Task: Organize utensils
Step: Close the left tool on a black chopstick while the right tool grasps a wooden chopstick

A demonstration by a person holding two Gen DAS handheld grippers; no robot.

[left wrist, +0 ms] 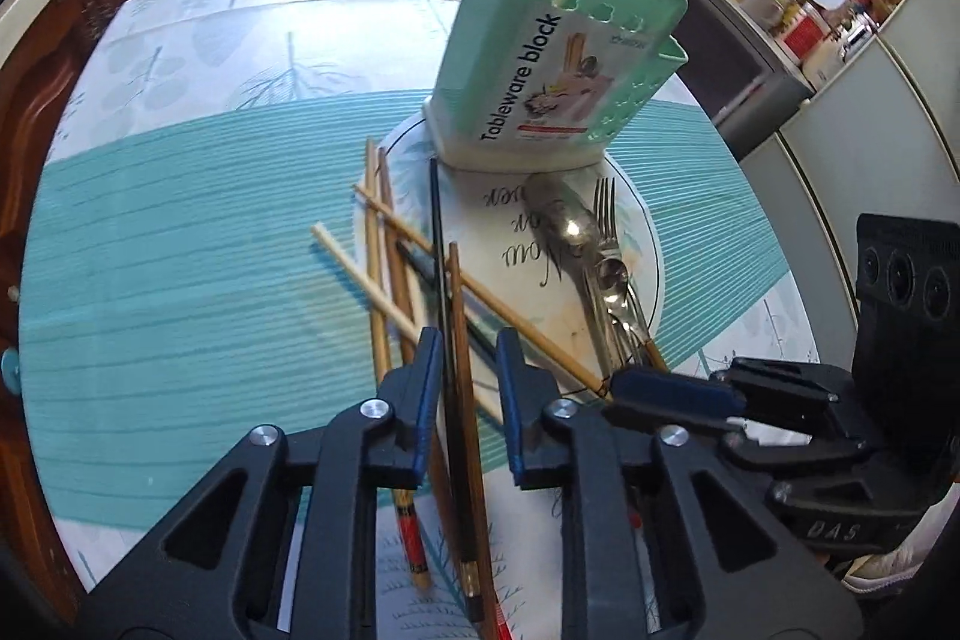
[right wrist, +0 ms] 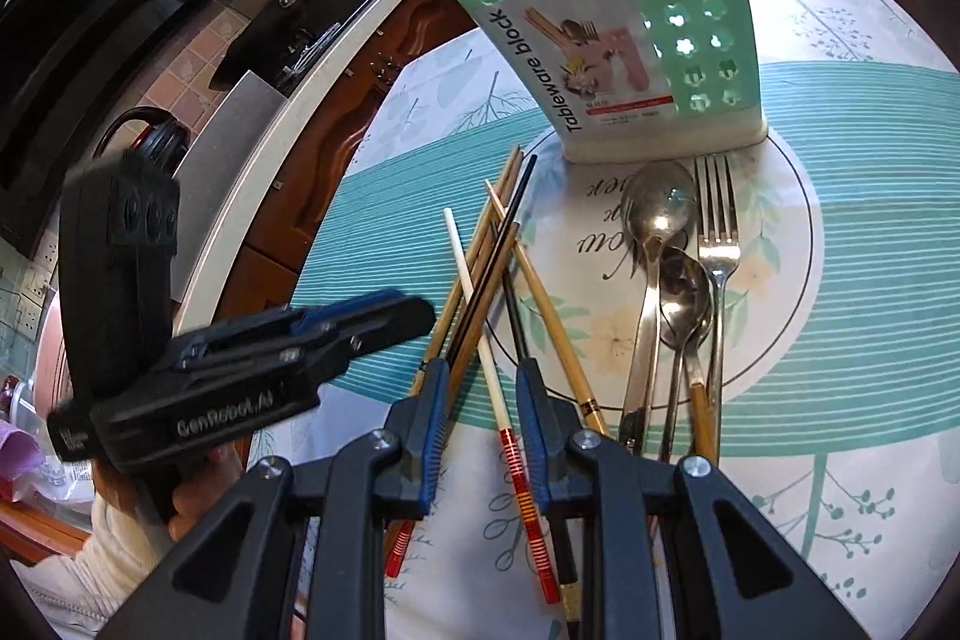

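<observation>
Both hand-held grippers [left wrist: 468, 358] [right wrist: 483, 388] spread over chopsticks [right wrist: 480, 280]

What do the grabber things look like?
Both are black plastic. The left gripper and right gripper have blue ribbed pads on the jaws and silver bolts. White lettering marks their sides. A white sleeve shows below.

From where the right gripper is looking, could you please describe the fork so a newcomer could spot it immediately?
Start at the mint-green utensil holder standing on the round white placemat. Just in front of it lies a cluster of metal cutlery; the fork is its rightmost piece, beside the large spoon. It alone has tines, pointing toward the holder.
</observation>
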